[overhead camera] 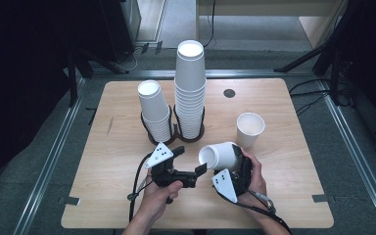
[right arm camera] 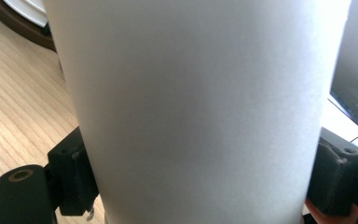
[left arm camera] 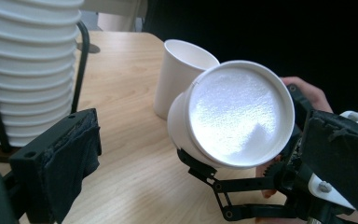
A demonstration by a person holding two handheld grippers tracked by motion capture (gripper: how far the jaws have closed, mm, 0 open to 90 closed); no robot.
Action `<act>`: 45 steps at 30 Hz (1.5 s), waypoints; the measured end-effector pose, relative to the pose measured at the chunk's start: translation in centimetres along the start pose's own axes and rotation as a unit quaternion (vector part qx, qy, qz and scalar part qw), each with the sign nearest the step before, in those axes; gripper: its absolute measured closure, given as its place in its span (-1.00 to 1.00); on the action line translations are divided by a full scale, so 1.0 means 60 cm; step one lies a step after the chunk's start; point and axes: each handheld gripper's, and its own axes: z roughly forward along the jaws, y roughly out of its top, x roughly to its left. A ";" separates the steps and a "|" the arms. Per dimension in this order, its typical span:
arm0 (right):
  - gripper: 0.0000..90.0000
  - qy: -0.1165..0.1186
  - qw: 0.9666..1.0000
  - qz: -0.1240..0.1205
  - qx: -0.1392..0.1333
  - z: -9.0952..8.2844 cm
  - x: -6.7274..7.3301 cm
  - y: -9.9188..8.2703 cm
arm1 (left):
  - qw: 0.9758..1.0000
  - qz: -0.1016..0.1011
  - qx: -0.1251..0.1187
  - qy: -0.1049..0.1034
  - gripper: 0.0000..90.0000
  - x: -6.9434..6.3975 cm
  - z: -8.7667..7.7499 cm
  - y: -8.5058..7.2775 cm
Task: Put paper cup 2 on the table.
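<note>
A white paper cup (overhead camera: 220,155) lies tilted on its side just above the table, its round end turned to the left. My right gripper (overhead camera: 233,160) is shut on it; the cup's wall (right arm camera: 196,107) stands between the two black jaws. My left gripper (overhead camera: 190,160) is beside it, jaws open, pointing at that end. From the left gripper (left arm camera: 200,186), the held cup (left arm camera: 237,114) hangs ahead between its spread pads with nothing touching them. A hand shows behind the cup.
Two stacks of white cups stand in dark ring holders at mid-table: a short stack (overhead camera: 154,110) and a tall stack (overhead camera: 191,88). A single upright cup (overhead camera: 249,128) stands right of them, close behind the held one. A round hole (overhead camera: 229,93) marks the wooden table (overhead camera: 107,161).
</note>
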 end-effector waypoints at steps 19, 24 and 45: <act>-0.69 0.013 0.999 -0.047 -0.016 -0.008 0.030 0.016 | 0.999 -0.015 0.031 -0.010 -1.00 -0.005 0.018 -0.004; -0.69 0.013 0.998 -0.057 -0.021 -0.011 0.039 0.021 | 0.999 -0.018 0.047 -0.012 -0.97 -0.005 0.023 -0.006; -0.76 -0.007 0.997 -0.064 -0.030 -0.010 0.040 0.020 | 0.996 -0.036 0.075 -0.034 -0.48 0.001 0.023 -0.005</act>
